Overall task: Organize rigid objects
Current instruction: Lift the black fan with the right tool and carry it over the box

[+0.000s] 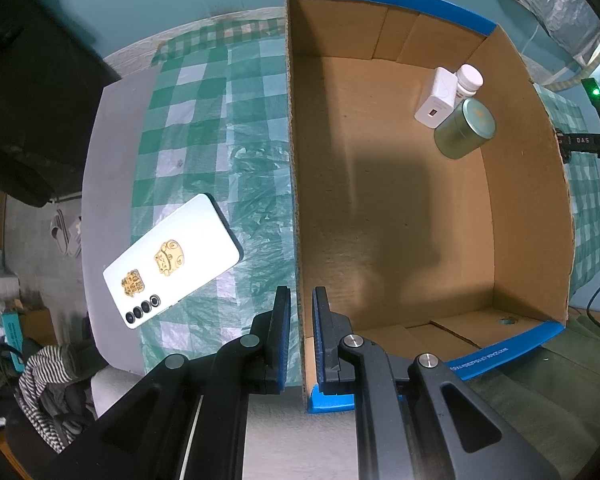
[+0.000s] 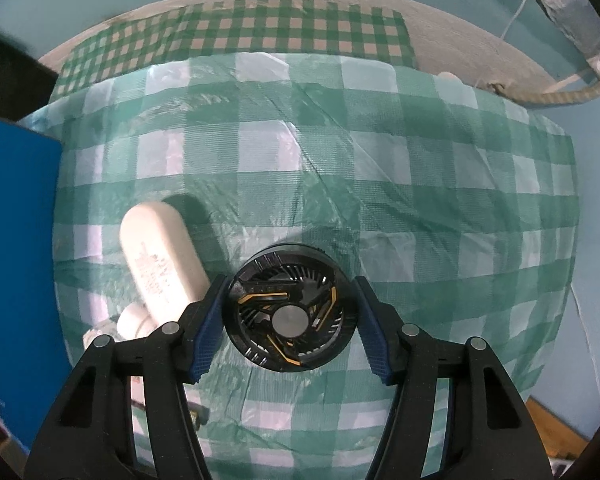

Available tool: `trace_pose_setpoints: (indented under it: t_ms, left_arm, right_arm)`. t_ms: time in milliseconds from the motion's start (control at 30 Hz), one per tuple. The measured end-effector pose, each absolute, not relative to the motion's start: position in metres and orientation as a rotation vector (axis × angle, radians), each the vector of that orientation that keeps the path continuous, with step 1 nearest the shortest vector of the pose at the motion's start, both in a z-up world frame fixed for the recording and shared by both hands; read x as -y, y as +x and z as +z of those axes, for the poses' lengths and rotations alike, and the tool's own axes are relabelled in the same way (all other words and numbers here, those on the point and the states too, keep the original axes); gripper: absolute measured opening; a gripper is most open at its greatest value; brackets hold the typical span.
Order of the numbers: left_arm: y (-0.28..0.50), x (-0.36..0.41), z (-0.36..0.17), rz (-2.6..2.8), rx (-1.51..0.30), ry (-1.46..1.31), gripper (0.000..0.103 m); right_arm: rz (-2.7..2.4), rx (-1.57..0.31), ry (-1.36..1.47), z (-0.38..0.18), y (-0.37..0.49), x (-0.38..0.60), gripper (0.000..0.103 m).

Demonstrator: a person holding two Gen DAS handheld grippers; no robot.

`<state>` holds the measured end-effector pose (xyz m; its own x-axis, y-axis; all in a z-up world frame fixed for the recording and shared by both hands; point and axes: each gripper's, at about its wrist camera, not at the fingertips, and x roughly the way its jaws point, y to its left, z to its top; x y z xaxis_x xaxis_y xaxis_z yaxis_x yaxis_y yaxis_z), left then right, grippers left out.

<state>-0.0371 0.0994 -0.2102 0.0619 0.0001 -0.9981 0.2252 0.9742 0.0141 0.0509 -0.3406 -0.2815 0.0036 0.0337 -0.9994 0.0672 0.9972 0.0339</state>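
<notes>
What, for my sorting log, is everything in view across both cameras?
cardboard box: one, brown with blue edges, on the cloth
white carton: one, white, inside the box, far corner
capped bottle: one, white, inside the box, behind the carton
round tin: one, green, inside the box, beside the carton
phone: one, white with gold stickers, on the cloth outside the box
fan: one, black with orange trim, on the cloth
lying bottle: one, white, beside the fan
checked cloth: one, green and white, covers the table
left hand-held gripper: black, blue pads, shut on the box wall
right hand-held gripper: black, blue pads, open around the fan
</notes>
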Motion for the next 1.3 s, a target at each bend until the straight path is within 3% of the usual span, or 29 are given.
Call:
trace_pose_setpoints:
  t_ms: [1300]
  left_arm:
    - [-0.036,-0.098,-0.211,-0.178,-1.502,0.186,0.010]
  right_arm:
    - [0.303,-1.431,-0.076,-0.166,0.060,0.238,0.061]
